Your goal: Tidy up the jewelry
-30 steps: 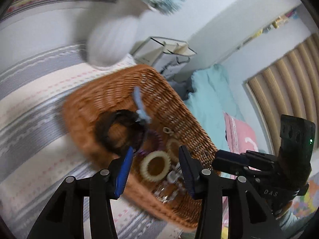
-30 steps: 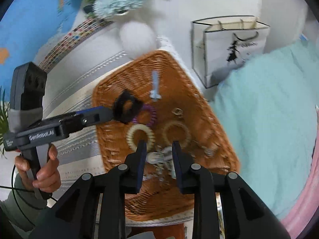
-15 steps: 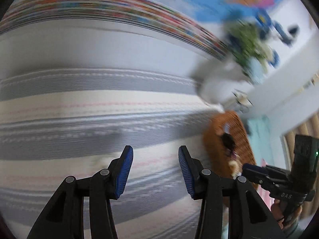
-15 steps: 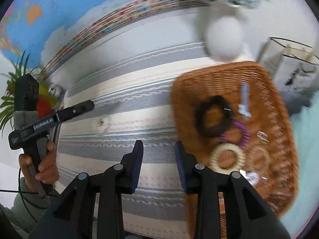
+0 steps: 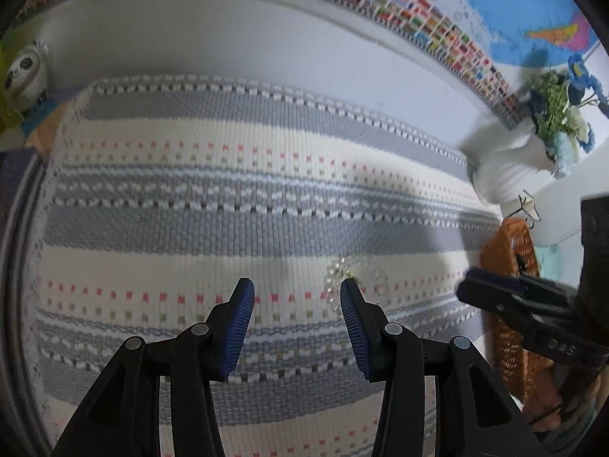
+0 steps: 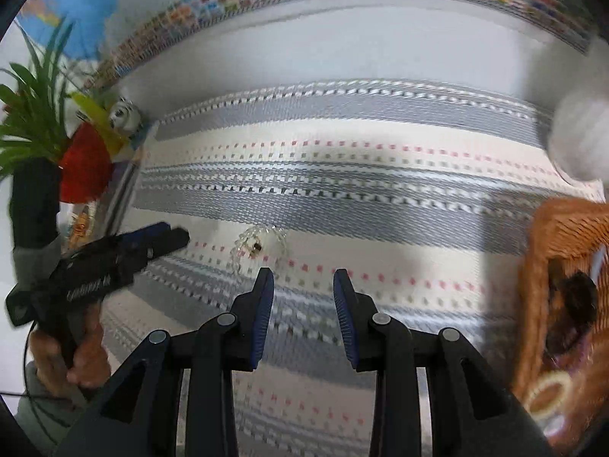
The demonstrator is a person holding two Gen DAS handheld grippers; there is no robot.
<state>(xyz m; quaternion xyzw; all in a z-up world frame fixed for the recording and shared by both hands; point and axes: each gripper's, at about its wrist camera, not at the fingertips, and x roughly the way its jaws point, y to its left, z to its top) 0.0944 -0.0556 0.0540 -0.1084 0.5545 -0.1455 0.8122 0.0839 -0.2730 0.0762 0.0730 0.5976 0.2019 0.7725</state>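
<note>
The woven mat (image 5: 236, 228) carries broad grey and cream stripes, with rows of small pink and tan dashes on the cream bands and white zigzag stitching along the grey ones. A clear beaded bracelet (image 6: 259, 245) with one small dark-gold bead lies on a cream band, and the wicker basket (image 6: 540, 266) is orange-brown, holding a black scrunchie (image 6: 574, 304) and a cream ring (image 6: 548, 392). Both grippers are black with ribbed blue fingers (image 5: 239, 327), and the vase (image 5: 510, 167) is white under blue, white and green flowers (image 5: 563, 114).

A bead bracelet (image 6: 259, 245) is laid on the woven mat (image 6: 380, 205); the wicker basket (image 6: 548, 236) is set at its right, a vase (image 5: 506, 167) behind.
</note>
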